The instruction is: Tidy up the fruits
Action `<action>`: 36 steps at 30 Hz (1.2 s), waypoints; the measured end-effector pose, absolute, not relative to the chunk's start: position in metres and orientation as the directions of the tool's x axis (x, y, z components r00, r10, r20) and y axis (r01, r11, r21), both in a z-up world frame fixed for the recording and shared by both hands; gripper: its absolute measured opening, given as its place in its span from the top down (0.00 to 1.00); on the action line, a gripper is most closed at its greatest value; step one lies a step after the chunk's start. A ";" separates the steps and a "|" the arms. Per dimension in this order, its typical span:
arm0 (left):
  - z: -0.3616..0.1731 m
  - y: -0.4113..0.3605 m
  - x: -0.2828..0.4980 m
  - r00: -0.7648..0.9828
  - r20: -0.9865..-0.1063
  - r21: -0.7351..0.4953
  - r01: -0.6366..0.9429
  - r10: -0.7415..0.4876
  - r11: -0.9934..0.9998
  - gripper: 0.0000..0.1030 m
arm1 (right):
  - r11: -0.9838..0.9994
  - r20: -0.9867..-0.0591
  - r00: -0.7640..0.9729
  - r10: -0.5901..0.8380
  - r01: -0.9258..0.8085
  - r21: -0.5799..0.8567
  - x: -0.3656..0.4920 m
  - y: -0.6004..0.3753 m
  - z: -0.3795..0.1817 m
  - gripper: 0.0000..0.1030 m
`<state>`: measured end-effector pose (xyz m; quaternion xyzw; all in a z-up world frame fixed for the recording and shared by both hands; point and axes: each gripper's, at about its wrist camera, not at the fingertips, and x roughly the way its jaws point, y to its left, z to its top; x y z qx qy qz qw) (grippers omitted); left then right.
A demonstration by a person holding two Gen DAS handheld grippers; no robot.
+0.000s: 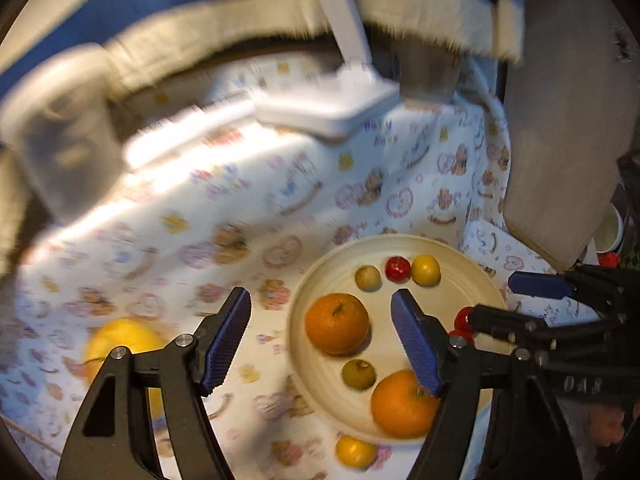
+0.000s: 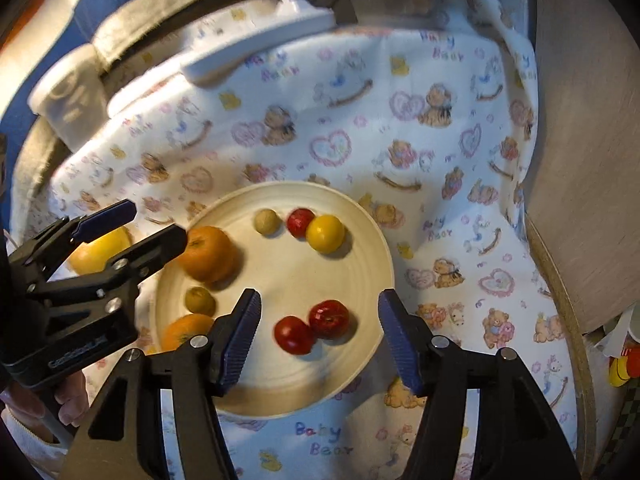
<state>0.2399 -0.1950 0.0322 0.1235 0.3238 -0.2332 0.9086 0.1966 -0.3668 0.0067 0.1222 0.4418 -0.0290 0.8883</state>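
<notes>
A cream plate (image 1: pixel 460 256) (image 2: pixel 368 216) on the bear-print cloth holds two oranges (image 1: pixel 337 323) (image 2: pixel 208 254), two small green fruits, a small yellow fruit (image 2: pixel 325 233) and three red fruits (image 2: pixel 329 318). A large yellow fruit (image 1: pixel 120 344) (image 2: pixel 100 248) lies on the cloth left of the plate; a small yellow one (image 1: pixel 354 451) lies by its near rim. My left gripper (image 1: pixel 320 332) is open and empty over the plate's left edge; it also shows in the right wrist view (image 2: pixel 156 224). My right gripper (image 2: pixel 318 332) is open and empty above two red fruits.
A white lamp base (image 1: pixel 328 108) (image 2: pixel 256 52) and a white box (image 1: pixel 52 120) stand at the back of the cloth. A wooden board (image 1: pixel 568 120) (image 2: pixel 580 120) leans at the right. Red and yellow items (image 2: pixel 622 364) lie beyond the round table edge.
</notes>
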 end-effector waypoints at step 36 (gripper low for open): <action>0.034 -0.052 0.160 0.849 -0.464 -0.117 0.223 -0.252 0.968 0.01 | 0.962 -0.770 0.579 0.269 -0.117 0.248 0.152 -0.257 0.021 0.39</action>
